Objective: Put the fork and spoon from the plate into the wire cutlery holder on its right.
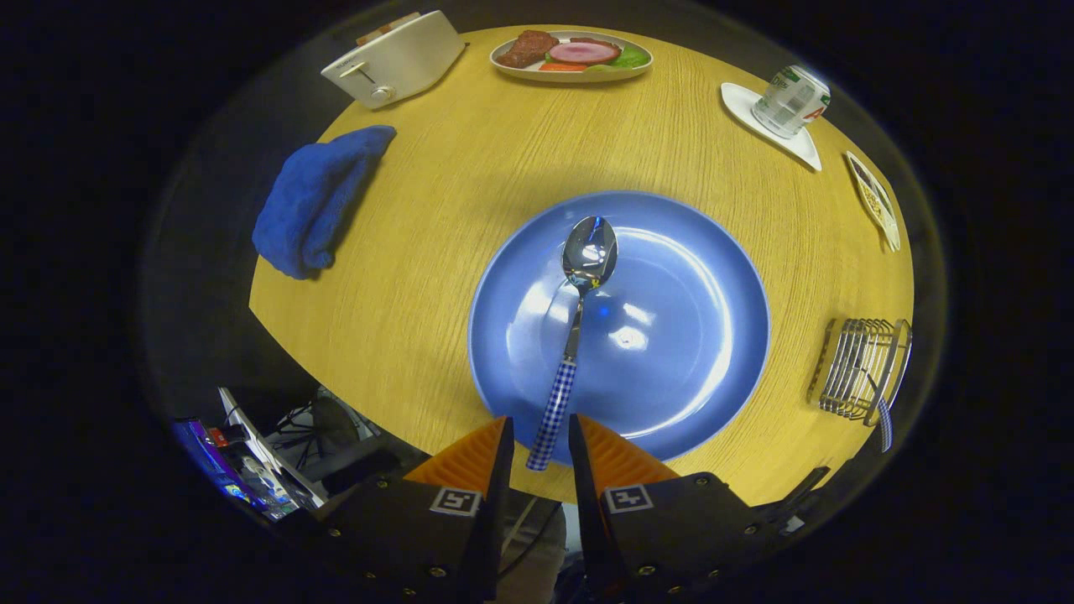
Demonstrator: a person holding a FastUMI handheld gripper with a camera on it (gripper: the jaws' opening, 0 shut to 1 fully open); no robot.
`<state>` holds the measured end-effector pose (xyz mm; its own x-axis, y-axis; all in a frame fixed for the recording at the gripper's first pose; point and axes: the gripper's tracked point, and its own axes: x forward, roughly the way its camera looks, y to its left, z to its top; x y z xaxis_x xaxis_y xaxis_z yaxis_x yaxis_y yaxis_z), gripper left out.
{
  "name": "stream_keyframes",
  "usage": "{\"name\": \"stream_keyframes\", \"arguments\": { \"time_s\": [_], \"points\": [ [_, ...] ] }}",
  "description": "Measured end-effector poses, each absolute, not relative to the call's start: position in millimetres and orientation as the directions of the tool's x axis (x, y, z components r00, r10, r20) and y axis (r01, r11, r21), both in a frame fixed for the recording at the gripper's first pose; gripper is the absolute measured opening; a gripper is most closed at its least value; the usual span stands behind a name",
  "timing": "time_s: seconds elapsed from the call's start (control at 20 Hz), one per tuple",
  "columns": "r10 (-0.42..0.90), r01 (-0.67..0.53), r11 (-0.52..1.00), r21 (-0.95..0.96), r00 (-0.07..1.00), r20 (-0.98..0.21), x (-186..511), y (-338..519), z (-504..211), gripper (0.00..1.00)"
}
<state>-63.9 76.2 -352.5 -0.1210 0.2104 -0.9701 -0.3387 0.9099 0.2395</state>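
A spoon [579,310] with a blue-and-white checked handle lies on the round blue plate [696,335], bowl pointing away from me. Its handle end reaches over the plate's near rim and sits between my fingers. My gripper [541,436] is open: a gap shows on each side of the handle, and neither finger presses on it. The wire cutlery holder [860,369] stands on the table to the right of the plate. A checked handle, the fork's [885,426], sticks out of its near side.
On the round wooden table [436,218] a blue towel [315,201] lies at the left and a white toaster [394,59] at the far left. A food dish [570,57] sits at the far edge. A can [791,101] on a white coaster and a small dish [874,201] are at the far right.
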Motion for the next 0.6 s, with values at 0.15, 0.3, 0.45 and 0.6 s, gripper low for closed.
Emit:
{"name": "stream_keyframes", "arguments": {
  "time_s": [0.15,0.3,0.45,0.6],
  "points": [
    [0.192,-0.336,0.915,0.224,-0.127,-0.973,-65.2,72.6,-360.1,0.39],
    [0.201,-0.324,0.916,0.238,-0.144,-0.969,-69.9,75.8,-365.1,0.39],
    [0.205,-0.319,0.916,0.245,-0.152,-0.967,-71.2,78.4,-369.6,0.39],
    [0.209,-0.323,0.913,0.25,-0.158,-0.965,-69.8,78.1,-369.8,0.39]
  ]
}}
